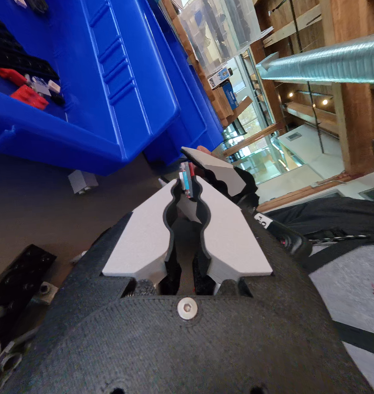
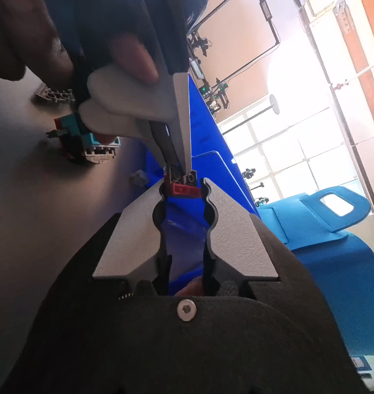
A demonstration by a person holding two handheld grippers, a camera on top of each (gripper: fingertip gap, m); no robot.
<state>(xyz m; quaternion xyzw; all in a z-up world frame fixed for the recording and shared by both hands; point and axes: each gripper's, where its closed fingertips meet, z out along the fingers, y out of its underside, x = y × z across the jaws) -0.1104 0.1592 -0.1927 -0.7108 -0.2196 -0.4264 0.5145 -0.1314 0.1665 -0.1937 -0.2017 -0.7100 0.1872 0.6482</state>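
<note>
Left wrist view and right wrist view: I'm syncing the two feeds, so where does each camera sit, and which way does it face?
Left wrist view: sits behind the left tool, looking along its fingers at a small brick assembly pinched there, blue bins behind; the right tool and a fingertip show.
Right wrist view: sits behind the right tool, facing a red plate between its fingertips; the left tool and a hand come in from above.
Shared: both tools, the held bricks, the blue bins.

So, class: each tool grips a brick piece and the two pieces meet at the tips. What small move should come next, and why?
Probably a gentle squeeze together. The left tool is shut on a small grey-and-teal stack, and the right tool is shut on a red plate. In the right wrist view the stack touches the plate but looks slightly tilted, so perhaps not seated.
</note>
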